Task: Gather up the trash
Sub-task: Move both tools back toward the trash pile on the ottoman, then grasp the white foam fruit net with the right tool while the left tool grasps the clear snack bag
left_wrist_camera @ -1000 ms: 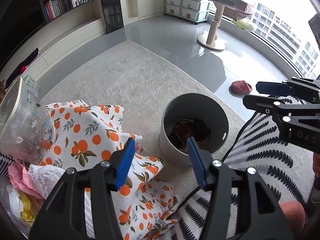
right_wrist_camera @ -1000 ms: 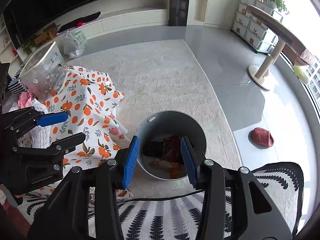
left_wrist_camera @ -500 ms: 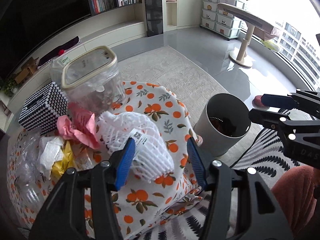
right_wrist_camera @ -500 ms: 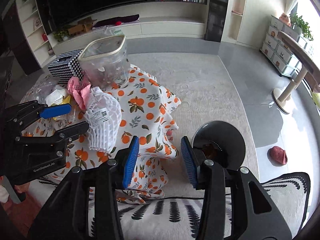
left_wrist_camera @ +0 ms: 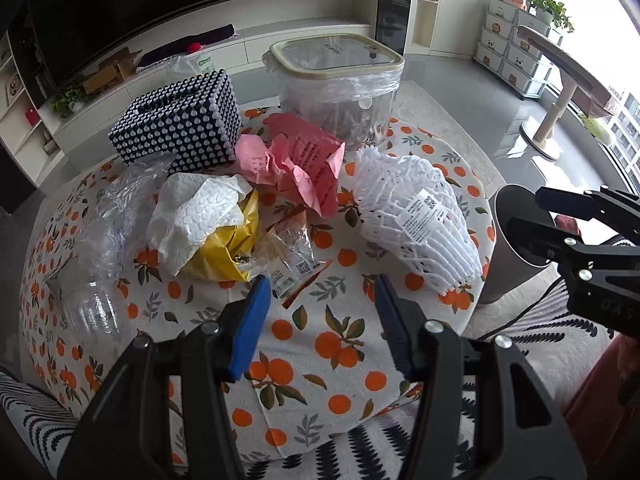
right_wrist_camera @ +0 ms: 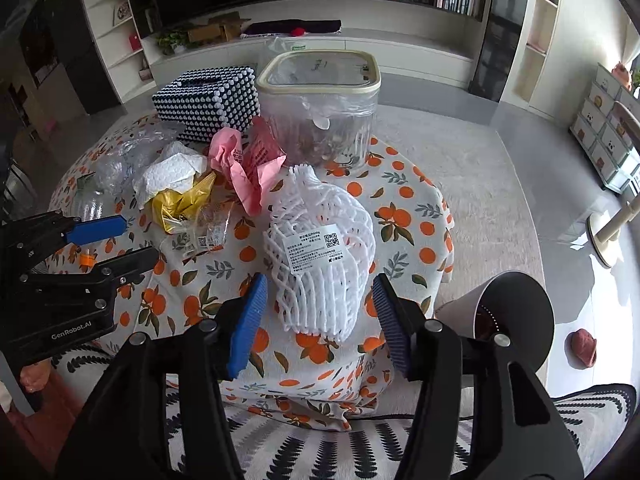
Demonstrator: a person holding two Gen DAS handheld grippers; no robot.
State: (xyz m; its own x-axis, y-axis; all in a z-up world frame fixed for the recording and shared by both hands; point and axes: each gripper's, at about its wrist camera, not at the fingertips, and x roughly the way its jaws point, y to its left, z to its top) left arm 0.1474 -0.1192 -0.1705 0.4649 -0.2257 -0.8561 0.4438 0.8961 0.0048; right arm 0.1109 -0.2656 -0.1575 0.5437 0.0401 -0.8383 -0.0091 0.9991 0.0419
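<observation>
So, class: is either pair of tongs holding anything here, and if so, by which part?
Nothing is held. Both the left tongs and right tongs are open and empty; the white foam net lies loose on the table.

Both grippers swung away from the bin (right_wrist_camera: 516,316) and up over the table (left_wrist_camera: 320,344). A second ago the left gripper (left_wrist_camera: 320,304) and right gripper (right_wrist_camera: 318,304) looked down into the bin; now it sat off to the right. The white foam net (right_wrist_camera: 320,256) came between the right one's spread fingers, and the pink paper (left_wrist_camera: 296,164) and yellow bag (left_wrist_camera: 224,248) slid into sight.
</observation>
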